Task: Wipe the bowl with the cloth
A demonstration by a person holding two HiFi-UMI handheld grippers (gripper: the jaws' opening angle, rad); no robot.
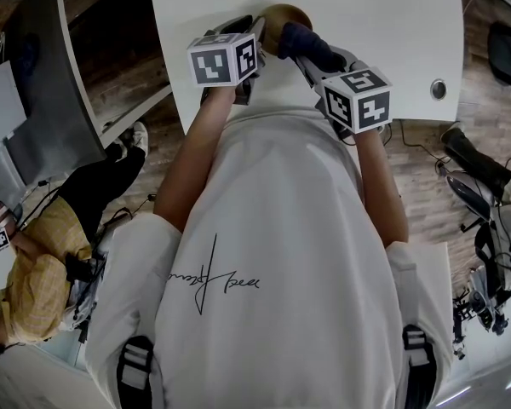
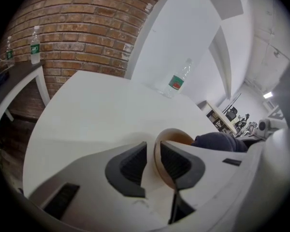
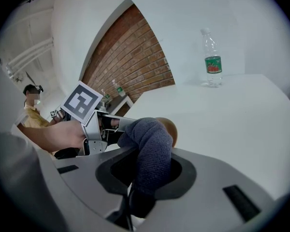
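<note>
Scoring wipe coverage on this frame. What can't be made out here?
- Bowl inside: head view, the cloth and right gripper cover it. The left gripper view shows only the rim between the fingers of the left gripper, plus a sliver inside.
- Cloth-to-bowl contact: right gripper view, the bunched cloth blocks it.
- Water bottle label print: too small in both gripper views.
</note>
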